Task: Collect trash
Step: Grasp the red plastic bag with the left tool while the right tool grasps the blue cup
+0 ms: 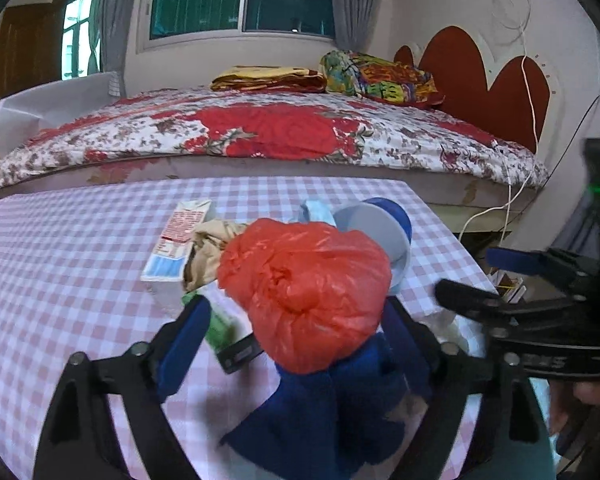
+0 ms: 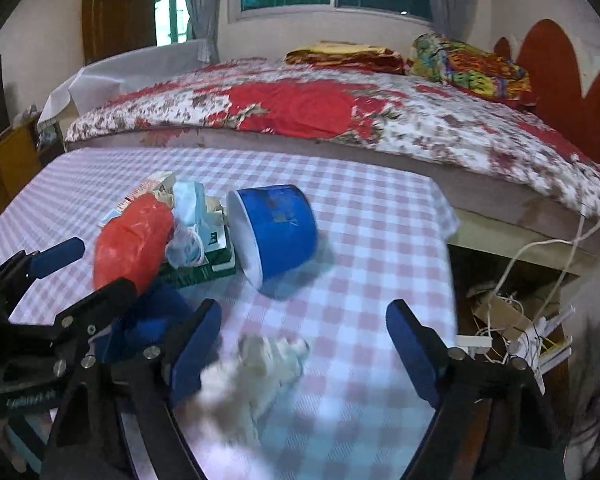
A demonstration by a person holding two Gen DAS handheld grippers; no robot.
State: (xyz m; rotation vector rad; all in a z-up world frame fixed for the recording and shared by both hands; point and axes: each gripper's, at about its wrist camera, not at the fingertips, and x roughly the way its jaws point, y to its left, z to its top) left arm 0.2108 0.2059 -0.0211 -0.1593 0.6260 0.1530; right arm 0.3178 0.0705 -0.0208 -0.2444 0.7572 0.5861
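A bulging red plastic bag (image 1: 308,292) rests on a dark blue cloth (image 1: 332,400) between the fingers of my left gripper (image 1: 294,344). The jaws stand wide, with a gap showing at the left pad (image 1: 184,344). Behind the bag lie a milk carton (image 1: 180,240), crumpled brown paper (image 1: 208,248), a green box (image 2: 204,268) and a blue tub (image 2: 276,236) tipped on its side. My right gripper (image 2: 302,354) is open over a crumpled white tissue (image 2: 260,360), which lies blurred between its pads without touching them. It shows at the right of the left wrist view as right gripper (image 1: 484,276).
The table wears a pink checked cloth (image 2: 360,208); its right edge drops to a floor with cables and a cardboard box (image 2: 500,312). A bed with a red floral cover (image 1: 260,128) runs along the table's far side. A light blue face mask (image 2: 188,204) lies on the pile.
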